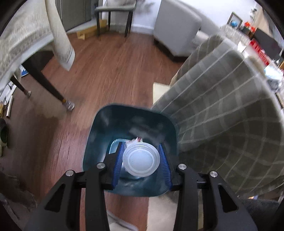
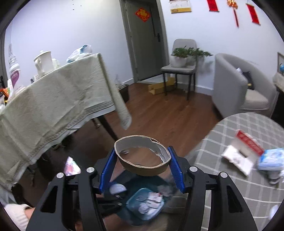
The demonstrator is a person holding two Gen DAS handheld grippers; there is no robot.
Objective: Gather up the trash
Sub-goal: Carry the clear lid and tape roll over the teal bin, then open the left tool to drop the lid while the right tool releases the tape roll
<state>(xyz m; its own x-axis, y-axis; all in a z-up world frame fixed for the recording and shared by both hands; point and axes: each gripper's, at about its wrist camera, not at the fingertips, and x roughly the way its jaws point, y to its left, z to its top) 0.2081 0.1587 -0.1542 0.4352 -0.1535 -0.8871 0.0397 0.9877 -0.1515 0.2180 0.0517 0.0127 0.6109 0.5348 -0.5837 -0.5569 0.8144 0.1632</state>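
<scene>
A: Left gripper [image 1: 141, 160] w/ blue pads, what's it got?
B: Pinching a clear plastic cup [image 1: 140, 160], right over the teal bin [image 1: 99, 135].
A: Right gripper [image 2: 142, 160]?
B: Clamped on a torn brown paper bowl [image 2: 142, 156], above the bin, beside the checked table [image 2: 230, 177].

From my remote seat I can read no text anywhere. The red diamond paper [image 2: 142, 14] on the door [image 2: 143, 40] carries a gold mark too blurred to make out. The red hangings [image 2: 213, 5] high on the wall show no legible characters, and the calendar-like sheet [image 2: 180, 6] beside them is only faint grey lines. On the checked worktop [image 2: 230, 177], the red-and-white box [image 2: 243, 151] bears printing smeared by motion. The left view gives me no lettering at all.
</scene>
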